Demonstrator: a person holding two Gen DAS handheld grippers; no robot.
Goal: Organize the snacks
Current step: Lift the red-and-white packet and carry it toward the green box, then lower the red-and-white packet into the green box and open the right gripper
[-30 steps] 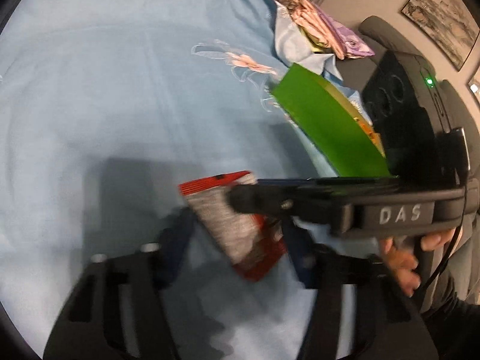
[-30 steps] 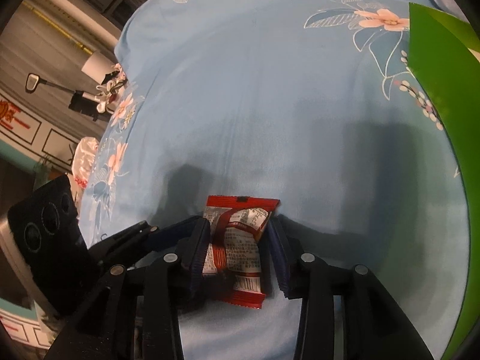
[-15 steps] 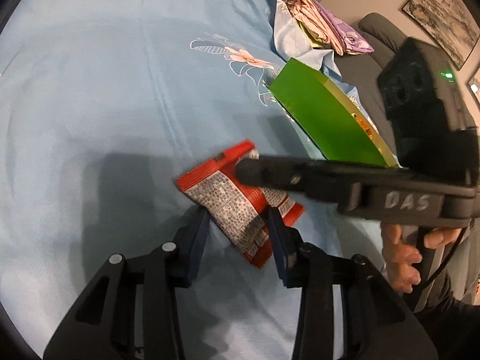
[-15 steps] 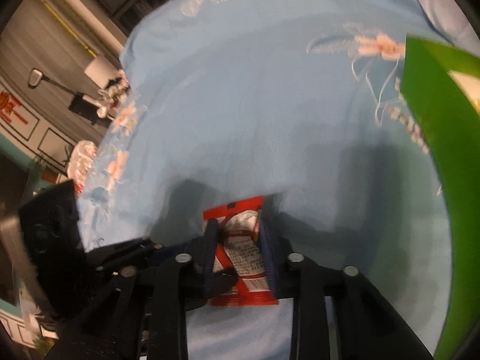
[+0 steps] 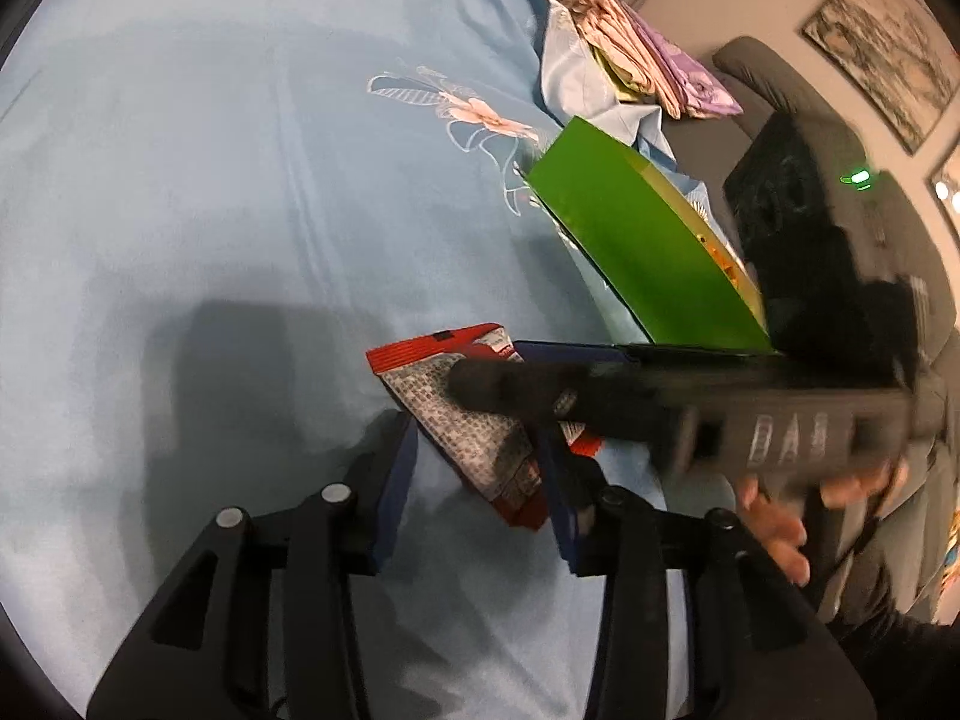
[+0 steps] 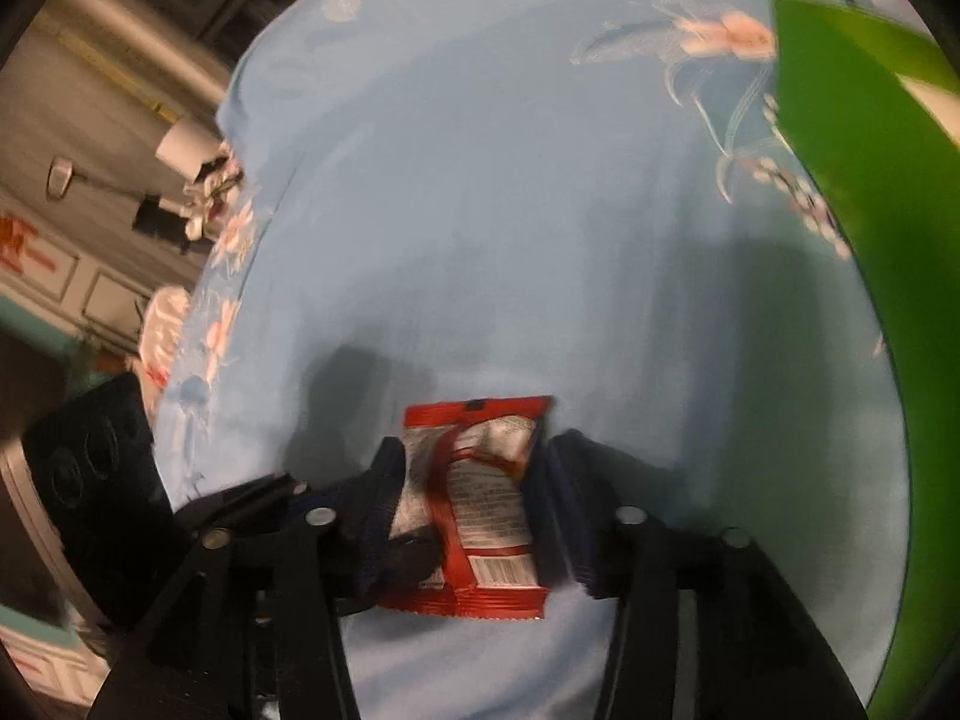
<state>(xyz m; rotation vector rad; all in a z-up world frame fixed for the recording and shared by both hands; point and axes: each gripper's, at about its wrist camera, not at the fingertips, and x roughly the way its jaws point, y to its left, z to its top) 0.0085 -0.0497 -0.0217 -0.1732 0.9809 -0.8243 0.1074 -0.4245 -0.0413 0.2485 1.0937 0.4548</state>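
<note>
A red and white snack packet is held a little above the light blue flowered cloth. My right gripper is shut on the packet, its fingers pressing both sides. My left gripper is open around the packet's lower end, with a gap on the left side. The right gripper's black body crosses the left wrist view. A green box stands open to the right.
A heap of pink and purple wrapped items lies beyond the green box. A grey sofa and framed pictures are at the far right. The left gripper's body shows at the left of the right wrist view.
My left gripper has opened off the packet and drawn back slightly. My right gripper has closed on the packet and holds it, shifting a little toward the green box.
</note>
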